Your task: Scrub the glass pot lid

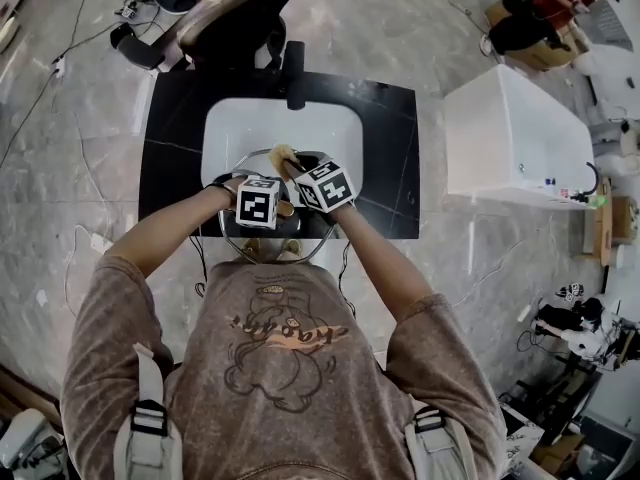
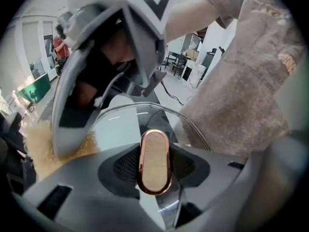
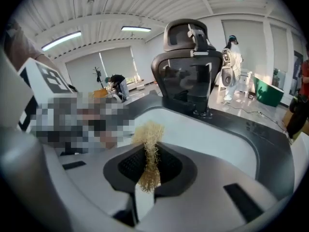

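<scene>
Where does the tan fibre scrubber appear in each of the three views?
Head view: scrubber, centre, over the white sink basin.
Left gripper view: lower left, beside the glass lid.
Right gripper view: centre, pinched in the right gripper's jaws.
Shared landmark: the sink basin, also behind it in the right gripper view.

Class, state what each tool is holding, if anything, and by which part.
The left tool grips the glass pot lid by its knob. The right tool pinches a fibre scrubber by one end.
</scene>
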